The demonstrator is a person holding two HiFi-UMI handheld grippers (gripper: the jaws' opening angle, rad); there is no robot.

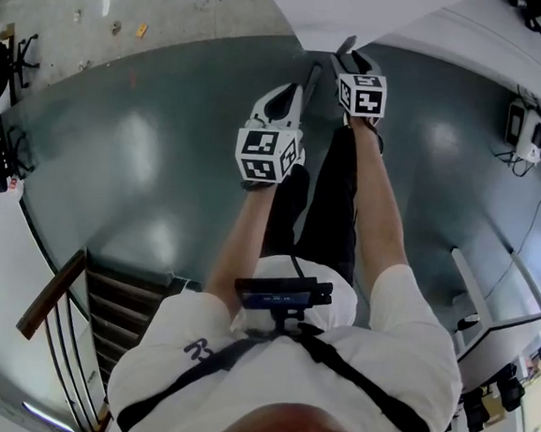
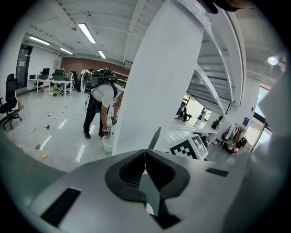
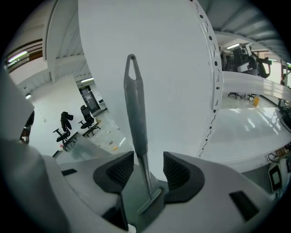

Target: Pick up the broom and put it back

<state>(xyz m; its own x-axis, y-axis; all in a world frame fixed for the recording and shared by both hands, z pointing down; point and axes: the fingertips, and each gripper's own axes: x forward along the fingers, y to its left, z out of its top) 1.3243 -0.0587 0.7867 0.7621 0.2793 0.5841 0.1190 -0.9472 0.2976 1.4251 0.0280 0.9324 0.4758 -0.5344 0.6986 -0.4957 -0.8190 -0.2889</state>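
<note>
The broom, a grey eyelet grip on a thin metal shaft, stands loose between the wide fingers of the right gripper. The fingers of the left gripper are together, with nothing between. In the left gripper view a white bucket stands at 8 o'clock, and its contents are unclear.

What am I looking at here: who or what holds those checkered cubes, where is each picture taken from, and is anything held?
No robot: a person wears a head camera looking down at their own arms, each hand carrying tongs with a marker cube. The other two pictures come from cameras riding on those tongs. The left tongs are shut and empty. The right tongs stand open, with the grey broom handle between them but not clamped; it appears to lean on a white pillar. Below is grey-green floor; the brush end is out of view.
</note>
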